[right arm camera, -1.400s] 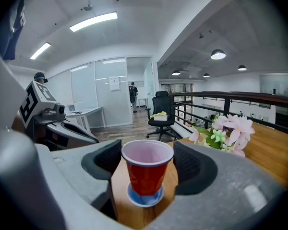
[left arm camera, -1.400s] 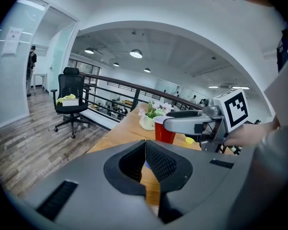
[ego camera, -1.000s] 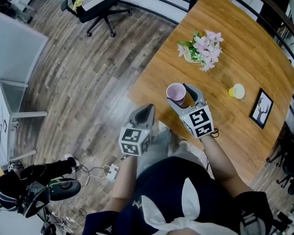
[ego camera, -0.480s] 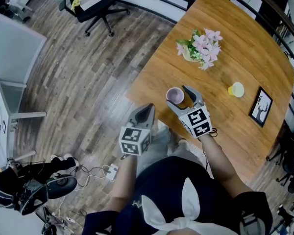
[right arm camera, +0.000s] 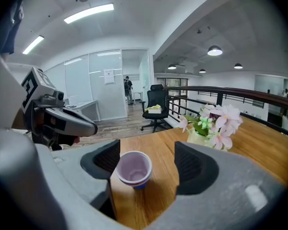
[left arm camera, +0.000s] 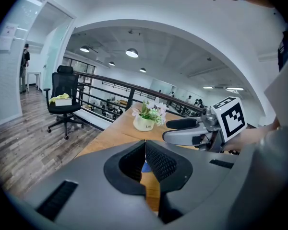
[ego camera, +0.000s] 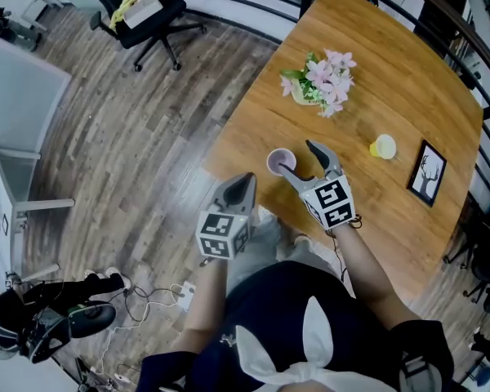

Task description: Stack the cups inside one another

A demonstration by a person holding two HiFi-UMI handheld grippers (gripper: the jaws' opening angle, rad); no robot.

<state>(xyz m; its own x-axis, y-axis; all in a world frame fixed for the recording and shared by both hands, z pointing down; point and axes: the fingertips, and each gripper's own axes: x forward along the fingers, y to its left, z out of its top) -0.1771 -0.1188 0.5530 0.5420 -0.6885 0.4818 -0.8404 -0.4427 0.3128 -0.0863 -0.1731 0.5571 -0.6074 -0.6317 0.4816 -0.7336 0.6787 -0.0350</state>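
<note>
right claw [ego camera: 297,158]: my jaws now apart; straddling purple cup [ego camera: 280,161]
change: cup came down; released upright near table [ego camera: 392,72] edge
left claw [ego camera: 245,180]: jaws together; empty; off-table
task: 1 yellow cup [ego camera: 384,146] well apart; probably fetch next

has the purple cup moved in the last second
Yes. In the head view the purple cup was level with the yellow cup; now it stands lower, nearer the table's front edge, between the right gripper's open jaws.
</note>
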